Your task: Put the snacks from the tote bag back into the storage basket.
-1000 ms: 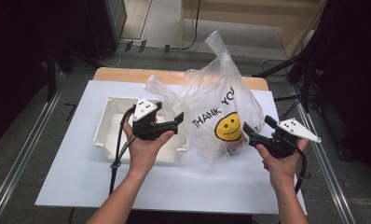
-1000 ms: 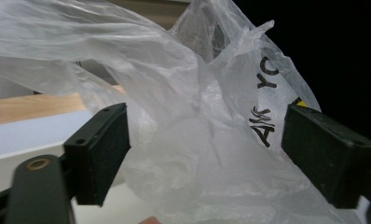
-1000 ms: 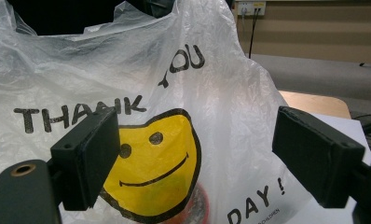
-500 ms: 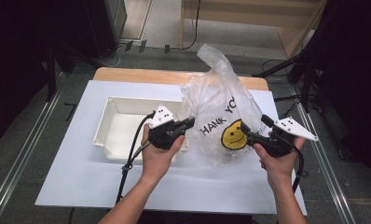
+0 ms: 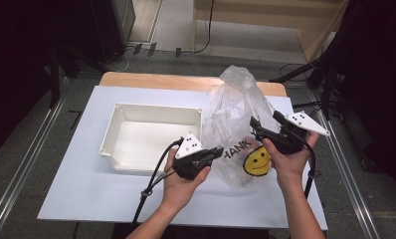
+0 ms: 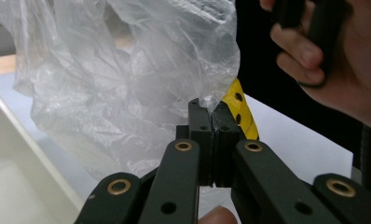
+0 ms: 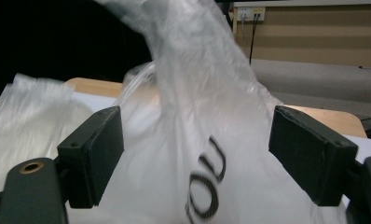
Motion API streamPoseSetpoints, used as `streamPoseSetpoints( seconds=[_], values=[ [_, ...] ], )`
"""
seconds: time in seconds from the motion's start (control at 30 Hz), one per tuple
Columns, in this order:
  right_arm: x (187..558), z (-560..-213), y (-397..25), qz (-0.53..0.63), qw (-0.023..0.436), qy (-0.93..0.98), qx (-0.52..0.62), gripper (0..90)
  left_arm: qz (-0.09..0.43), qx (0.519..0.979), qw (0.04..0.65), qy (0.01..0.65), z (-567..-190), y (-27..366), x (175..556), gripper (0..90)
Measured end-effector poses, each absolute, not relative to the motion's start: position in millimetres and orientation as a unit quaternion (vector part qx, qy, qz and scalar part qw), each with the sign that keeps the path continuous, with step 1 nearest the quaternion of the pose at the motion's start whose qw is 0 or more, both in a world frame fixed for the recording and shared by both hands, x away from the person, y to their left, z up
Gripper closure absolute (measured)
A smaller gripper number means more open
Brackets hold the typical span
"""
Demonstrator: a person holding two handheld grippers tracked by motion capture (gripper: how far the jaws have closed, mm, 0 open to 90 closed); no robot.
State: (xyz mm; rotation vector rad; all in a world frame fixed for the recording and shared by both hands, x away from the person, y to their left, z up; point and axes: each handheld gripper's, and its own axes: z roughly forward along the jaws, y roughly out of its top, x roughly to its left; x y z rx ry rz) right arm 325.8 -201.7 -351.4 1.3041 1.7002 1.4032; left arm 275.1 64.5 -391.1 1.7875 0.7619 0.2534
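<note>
Left claw (image 5: 217,152) is clenched on a fold of the translucent crinkled plastic bag (image 5: 238,129); in the left gripper view its two black jaws are pressed together with the film caught between them. Right claw (image 5: 255,127) is released: in the right gripper view its jaws stand wide apart, with the bag's printed face between them and not gripped.

The bag is thin, clear-white film, heavily creased, printed with black lettering and a yellow smiley face (image 5: 257,162). It stands bunched upward, its top rising to a loose peak. Whether anything is inside cannot be told.

The bag sits on the right half of the surface, between the two claws. The left claw meets its lower left edge, just beside the lettering. The right claw is at its right side, level with the upper part of the print, jaws pointed into the film. The left hand (image 5: 181,181) and right hand (image 5: 288,159) hold the tools from the near side; a black cable (image 5: 153,184) trails from the left tool.

The white rectangular surface (image 5: 76,199) overlies a wooden top (image 5: 151,79) that shows along the far edge. A white rectangular plastic tray (image 5: 151,137) with raised walls lies left of the bag, just beside it, and the left claw sits near its front right corner.

Beyond the surface lie a grey floor (image 5: 236,55), loose cables, metal rails at both sides and dark surroundings.
</note>
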Motion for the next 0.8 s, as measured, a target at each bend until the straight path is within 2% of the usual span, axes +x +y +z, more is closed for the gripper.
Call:
streamPoseSetpoints(
  seconds=[0.2,0.33,0.4,0.47,0.53,0.57,0.6,0.63,0.7,0.73,0.8],
  values=[
    [342,-337,-194,0.518,0.295,0.639,0.487,17.2,0.099,0.769,0.554,0.303,-399,56,264,90.0],
    [358,-333,-188,0.508,0.279,0.654,0.486,15.6,0.094,0.782,0.546,0.284,-406,51,260,90.0],
    [366,-335,-184,0.501,0.271,0.663,0.486,17.5,0.09,0.786,0.545,0.279,-409,50,258,90.0],
    [370,-339,-181,0.492,0.277,0.666,0.487,25.5,0.088,0.787,0.544,0.279,-411,51,257,90.0],
    [371,-342,-180,0.493,0.281,0.659,0.493,45.7,0.086,0.787,0.543,0.28,-413,52,256,90.0],
    [372,-343,-182,0.502,0.268,0.659,0.492,58.5,0.087,0.786,0.544,0.281,-413,53,256,90.0],
    [371,-344,-184,0.507,0.254,0.657,0.497,76.0,0.087,0.785,0.543,0.283,-414,54,255,90.0],
    [371,-344,-184,0.507,0.254,0.657,0.497,76.0,0.088,0.783,0.544,0.287,-415,54,255,90.0],
    [371,-347,-190,0.51,0.245,0.658,0.497,85.4,0.091,0.78,0.543,0.297,-417,56,255,90.0],
    [369,-352,-197,0.495,0.255,0.657,0.509,90.0,0.093,0.779,0.54,0.305,-418,57,254,90.0],
    [368,-355,-200,0.492,0.255,0.656,0.512,90.0,0.094,0.777,0.536,0.316,-422,59,254,90.0]
  ],
)
